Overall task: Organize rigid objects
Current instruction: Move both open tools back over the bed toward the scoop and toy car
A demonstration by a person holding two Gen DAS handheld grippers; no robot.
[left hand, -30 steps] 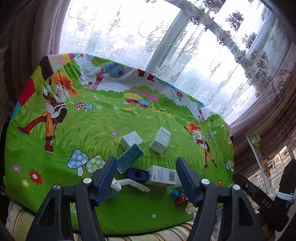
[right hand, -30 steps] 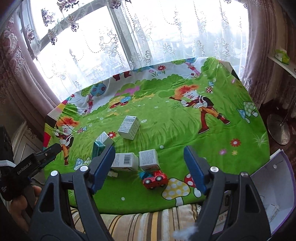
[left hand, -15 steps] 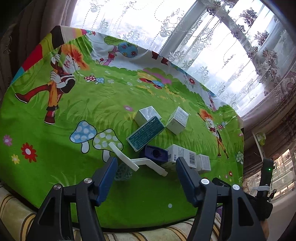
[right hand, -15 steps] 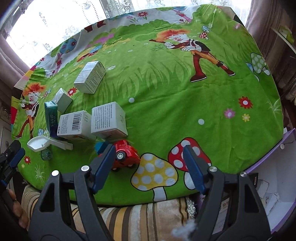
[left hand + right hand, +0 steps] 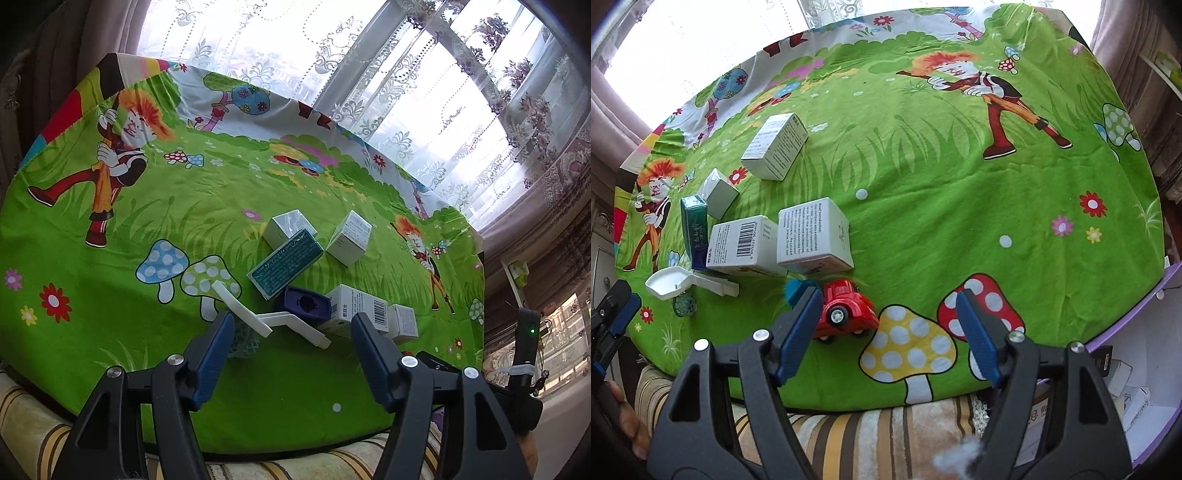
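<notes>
Barely begun, I judge: both the left hand-held gripper (image 5: 291, 339) and right hand-held gripper (image 5: 886, 314) gape empty, white cardboard boxes (image 5: 812, 236) and red plastic toy car (image 5: 846, 314) still scattered at ten o'clock on the green cartoon-cloth desk (image 5: 942, 192)

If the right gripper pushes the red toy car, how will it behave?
The red toy car stands on its wheels, so it would probably roll away rather than slide. It looks like hard plastic: likely stiff and light. The soft cloth may slow it.
</notes>
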